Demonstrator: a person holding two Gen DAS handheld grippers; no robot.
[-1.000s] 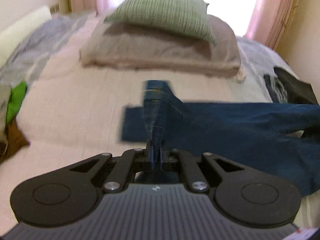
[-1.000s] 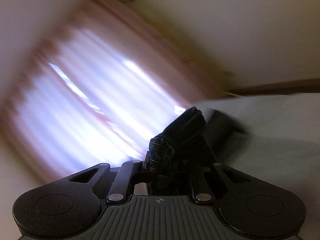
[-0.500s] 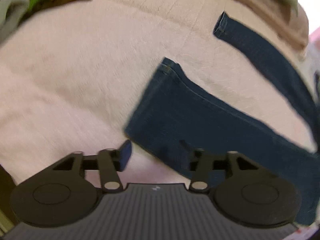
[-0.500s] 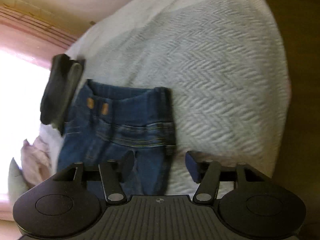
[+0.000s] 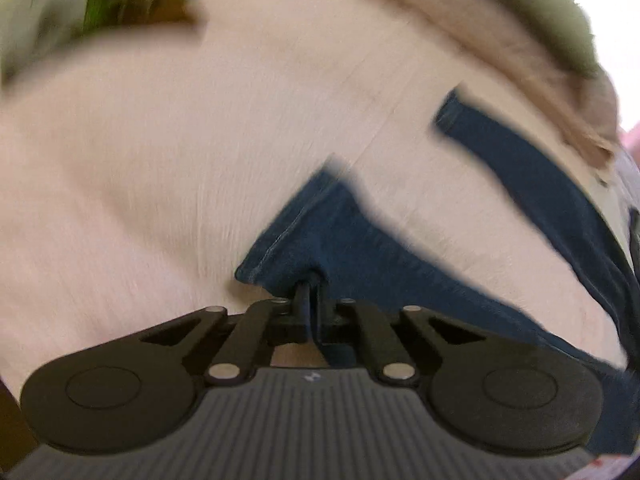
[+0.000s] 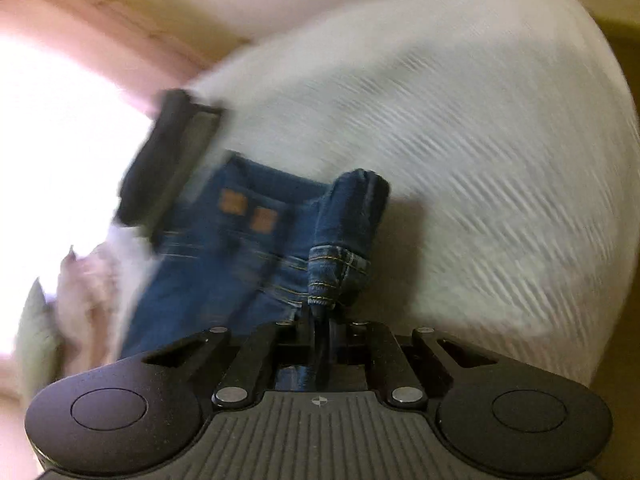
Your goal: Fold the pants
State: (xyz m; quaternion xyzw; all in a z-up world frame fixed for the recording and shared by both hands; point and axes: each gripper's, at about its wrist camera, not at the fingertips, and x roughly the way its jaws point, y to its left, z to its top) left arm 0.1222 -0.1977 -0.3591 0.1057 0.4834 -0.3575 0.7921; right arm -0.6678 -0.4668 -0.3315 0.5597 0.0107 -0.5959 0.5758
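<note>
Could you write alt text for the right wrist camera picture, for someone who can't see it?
A black handheld right gripper has its fingers shut on a bunched corner of the waistband of dark blue denim pants, which lie on a white textured bedspread. A blurred black object sits beyond the waistband, near a bright window.

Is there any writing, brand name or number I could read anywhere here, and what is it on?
No readable text anywhere.
Two tan patches on the waistband of the dark blue denim pants: too blurred to read.
Small white mark on the ribbed grey claw housing: a symbol, not letters.
</note>
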